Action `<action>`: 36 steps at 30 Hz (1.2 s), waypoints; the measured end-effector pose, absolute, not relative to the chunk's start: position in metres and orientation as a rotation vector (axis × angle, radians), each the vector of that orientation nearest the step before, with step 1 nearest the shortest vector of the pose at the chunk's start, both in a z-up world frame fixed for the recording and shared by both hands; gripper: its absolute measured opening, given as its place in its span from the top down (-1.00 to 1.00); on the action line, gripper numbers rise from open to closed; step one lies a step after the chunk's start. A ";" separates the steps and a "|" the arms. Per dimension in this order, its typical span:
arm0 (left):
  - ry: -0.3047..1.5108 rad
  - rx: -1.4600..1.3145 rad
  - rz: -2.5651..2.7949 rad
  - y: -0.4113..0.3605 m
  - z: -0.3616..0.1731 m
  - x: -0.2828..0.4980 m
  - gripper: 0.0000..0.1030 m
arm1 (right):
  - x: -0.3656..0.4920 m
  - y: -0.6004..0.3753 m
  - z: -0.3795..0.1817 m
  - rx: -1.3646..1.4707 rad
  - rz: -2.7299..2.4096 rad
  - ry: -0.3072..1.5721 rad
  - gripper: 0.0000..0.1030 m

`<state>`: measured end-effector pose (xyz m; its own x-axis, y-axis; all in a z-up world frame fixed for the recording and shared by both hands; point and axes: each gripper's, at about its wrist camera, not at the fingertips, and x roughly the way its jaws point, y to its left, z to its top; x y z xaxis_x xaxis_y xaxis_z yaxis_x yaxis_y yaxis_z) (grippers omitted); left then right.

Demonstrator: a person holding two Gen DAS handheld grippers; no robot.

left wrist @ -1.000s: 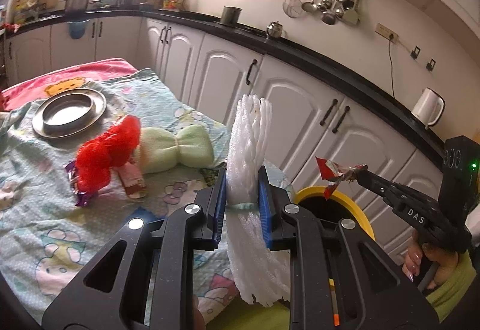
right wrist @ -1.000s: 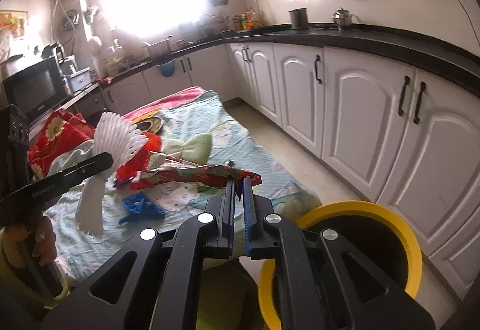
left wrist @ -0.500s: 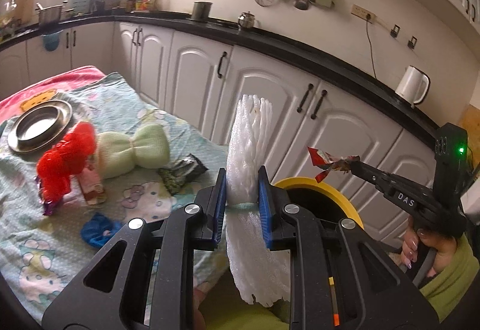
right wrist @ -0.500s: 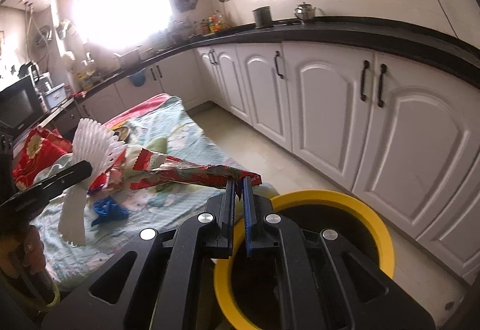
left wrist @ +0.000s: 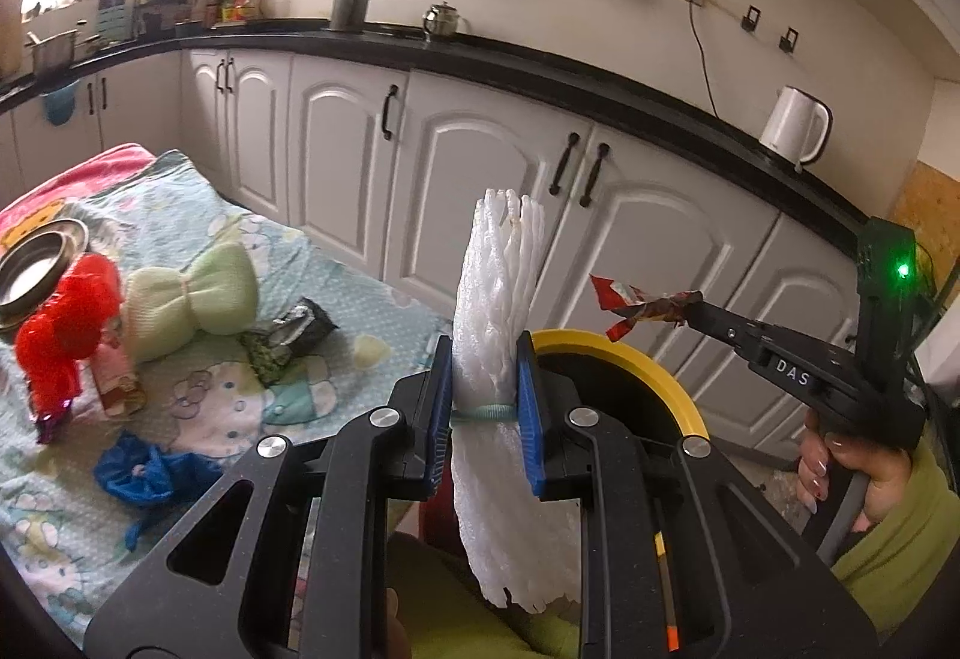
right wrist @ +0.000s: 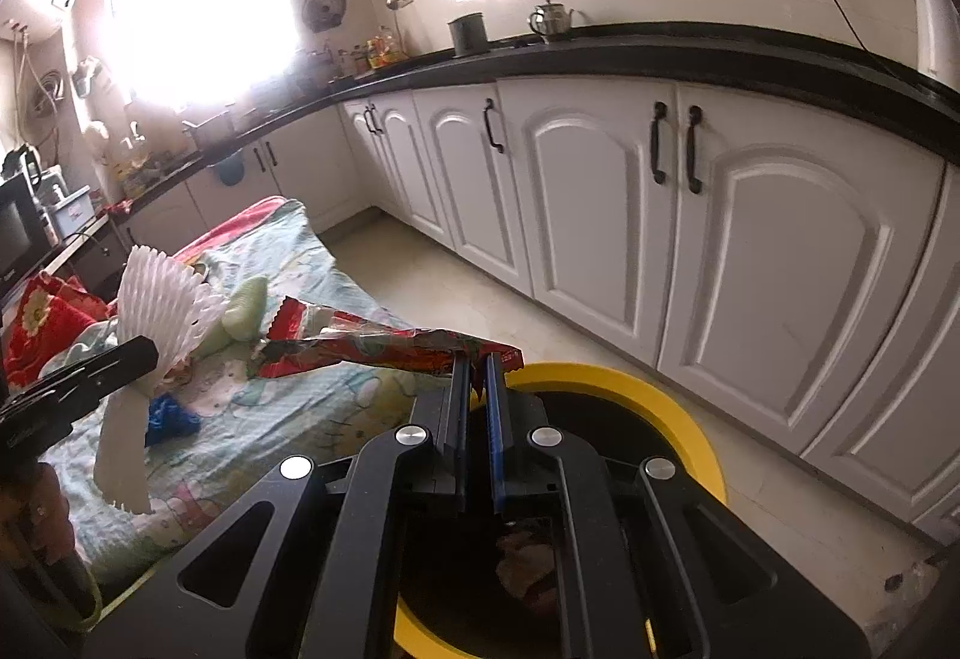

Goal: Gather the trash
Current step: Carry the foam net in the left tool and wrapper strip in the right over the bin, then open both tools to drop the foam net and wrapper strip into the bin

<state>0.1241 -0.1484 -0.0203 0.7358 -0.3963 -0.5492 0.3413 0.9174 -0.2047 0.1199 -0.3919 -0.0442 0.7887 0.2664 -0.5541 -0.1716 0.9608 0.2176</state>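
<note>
The left gripper (left wrist: 485, 395) is clamping a white foam net sleeve (left wrist: 498, 299) between its blue fingers (left wrist: 441, 407), the sleeve standing upright, its upper part rising above the pads and its lower part hanging below them. The right gripper (right wrist: 477, 407) is pinching the end of a crumpled red snack wrapper (right wrist: 372, 347) with its fingers (right wrist: 459, 407) nearly together; the wrapper is sticking out toward nine o'clock in the right wrist view. In the left wrist view the same wrapper (left wrist: 642, 302) is showing at three o'clock, held at the tip of the right gripper (left wrist: 696, 308), with a hand (left wrist: 852, 473) in a green sleeve wrapping the handle.

A yellow-rimmed bin (right wrist: 660, 401) with a dark inside is sitting on the floor just behind the right gripper's fingers, some scraps lying in its bottom. In the left wrist view its rim (left wrist: 624, 359) is curving just beyond the sleeve.

At nine o'clock a desk covered by a cartoon-print cloth (left wrist: 198, 395) is carrying a red mesh ball (left wrist: 66, 323), a pale green bow-shaped cloth (left wrist: 192, 302), a dark crumpled wrapper (left wrist: 288, 335), a blue crumpled scrap (left wrist: 150, 470) and a metal plate (left wrist: 36, 269). White cabinets (left wrist: 480, 167) under a black countertop are running across twelve o'clock, with a white kettle (left wrist: 795, 125) at two o'clock.
</note>
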 end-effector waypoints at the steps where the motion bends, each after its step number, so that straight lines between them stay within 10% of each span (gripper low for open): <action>1: 0.626 -0.087 -0.412 -0.152 -0.022 0.124 0.73 | 0.120 -0.393 -0.046 0.160 0.232 0.622 0.89; 36: 0.734 0.021 -0.555 -0.241 -0.071 0.152 0.71 | 0.119 -0.446 -0.109 0.190 0.105 0.755 0.89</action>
